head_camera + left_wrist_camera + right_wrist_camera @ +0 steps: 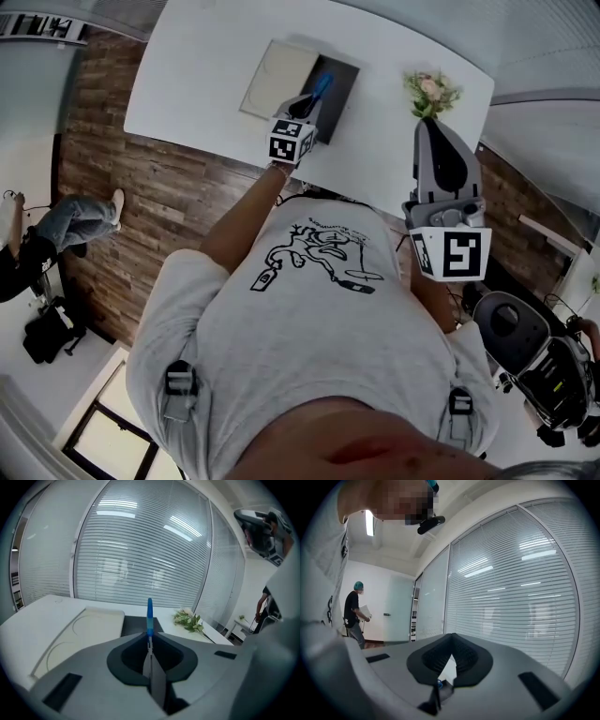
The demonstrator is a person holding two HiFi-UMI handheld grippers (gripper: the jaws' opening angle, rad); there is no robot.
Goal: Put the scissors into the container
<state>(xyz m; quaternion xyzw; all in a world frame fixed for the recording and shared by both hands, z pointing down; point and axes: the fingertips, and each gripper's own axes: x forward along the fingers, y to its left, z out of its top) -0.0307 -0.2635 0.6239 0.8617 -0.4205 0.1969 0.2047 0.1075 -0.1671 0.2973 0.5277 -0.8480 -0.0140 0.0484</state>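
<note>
White table [187, 75] on a wood-plank floor [159, 202]; slatted blinds [140, 550] run along the wall behind. A dark container [343, 86] lies open on the table, with a cream panel [281, 75] touching its left side.

Left gripper [305, 105] is clamped on the scissors [322, 86]. The blades sit between the jaws and the blue handle projects forward over the container.

Right gripper [428, 127] is raised beside a flower sprig [429, 92], jaws together, nothing between them.

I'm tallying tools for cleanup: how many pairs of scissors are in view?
1: blue-handled scissors, clamped in the left gripper and held over the dark container. Others could be hidden inside it.
</note>
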